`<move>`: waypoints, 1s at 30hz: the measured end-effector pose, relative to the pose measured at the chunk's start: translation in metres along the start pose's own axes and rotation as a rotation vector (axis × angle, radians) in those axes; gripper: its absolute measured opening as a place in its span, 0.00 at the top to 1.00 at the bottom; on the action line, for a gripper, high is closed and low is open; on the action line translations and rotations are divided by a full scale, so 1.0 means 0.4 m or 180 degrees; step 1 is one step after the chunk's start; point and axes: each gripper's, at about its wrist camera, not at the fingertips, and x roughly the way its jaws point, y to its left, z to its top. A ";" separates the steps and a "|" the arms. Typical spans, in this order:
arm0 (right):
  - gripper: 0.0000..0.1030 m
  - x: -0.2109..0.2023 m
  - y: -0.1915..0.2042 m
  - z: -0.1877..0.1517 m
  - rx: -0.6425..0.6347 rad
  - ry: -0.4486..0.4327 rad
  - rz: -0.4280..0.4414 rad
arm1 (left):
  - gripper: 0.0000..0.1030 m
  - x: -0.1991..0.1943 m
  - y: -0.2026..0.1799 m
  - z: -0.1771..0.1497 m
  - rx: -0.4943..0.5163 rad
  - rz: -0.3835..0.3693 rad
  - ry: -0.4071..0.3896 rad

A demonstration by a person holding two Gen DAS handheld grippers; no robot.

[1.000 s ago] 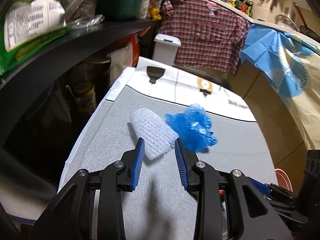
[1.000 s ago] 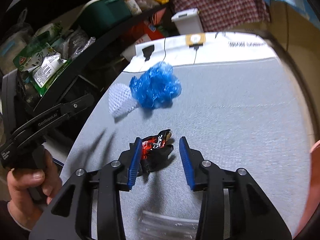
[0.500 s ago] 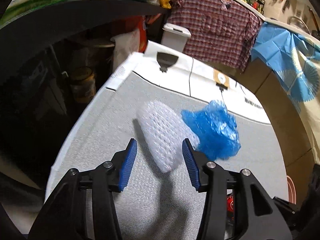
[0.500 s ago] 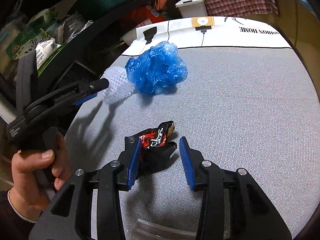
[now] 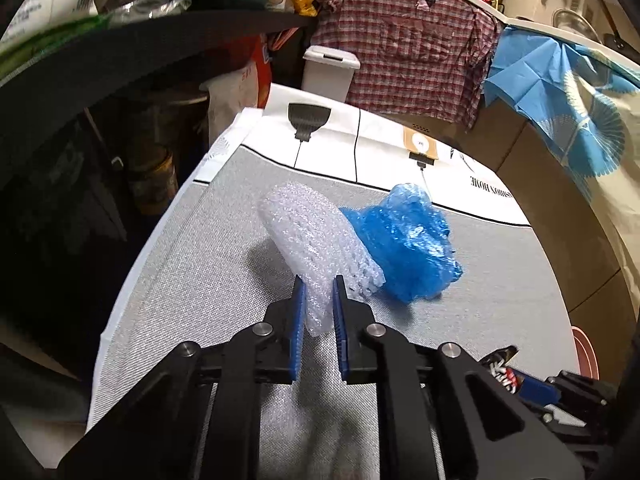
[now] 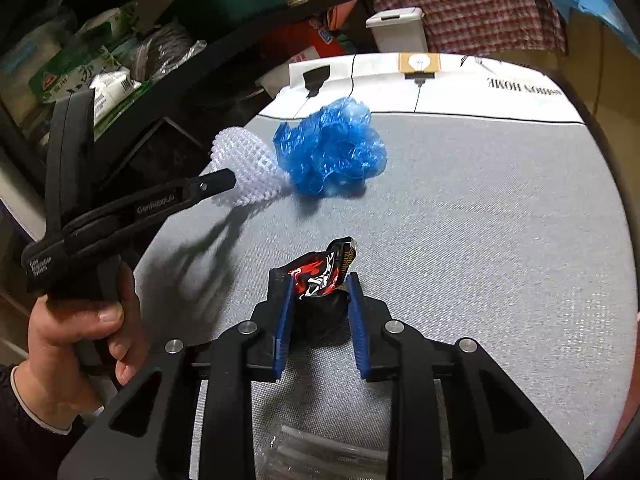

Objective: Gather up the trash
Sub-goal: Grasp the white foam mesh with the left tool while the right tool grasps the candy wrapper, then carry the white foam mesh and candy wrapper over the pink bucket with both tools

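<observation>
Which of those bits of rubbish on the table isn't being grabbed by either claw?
The crumpled blue plastic bag. The white foam net sits between the closing left gripper, the red-black wrapper between the closing right gripper.

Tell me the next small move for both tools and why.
Probably finish both squeezes, then lift. The left tool is closing on the white foam net, and the right tool is closing around the crumpled red-and-black wrapper; both pieces appear still on the grey tablecloth.
</observation>
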 end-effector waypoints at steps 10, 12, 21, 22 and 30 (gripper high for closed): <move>0.74 -0.078 -0.004 0.007 0.0022 -0.0206 -0.0113 | 0.88 -0.072 -0.015 0.005 0.0032 -0.0058 -0.0142; 0.74 -0.099 -0.002 0.008 0.0015 -0.0266 -0.0147 | 0.88 -0.086 -0.018 0.002 0.0046 -0.0069 -0.0164; 0.74 -0.200 -0.003 -0.003 0.0049 -0.0523 -0.0345 | 0.88 -0.165 -0.052 -0.026 0.0186 -0.0142 -0.0262; 0.74 -0.217 -0.004 -0.006 0.0062 -0.0557 -0.0363 | 0.88 -0.179 -0.059 -0.029 0.0202 -0.0158 -0.0283; 0.74 -0.337 -0.015 -0.026 0.0129 -0.0774 -0.0539 | 0.88 -0.253 -0.101 -0.056 0.0283 -0.0270 -0.0374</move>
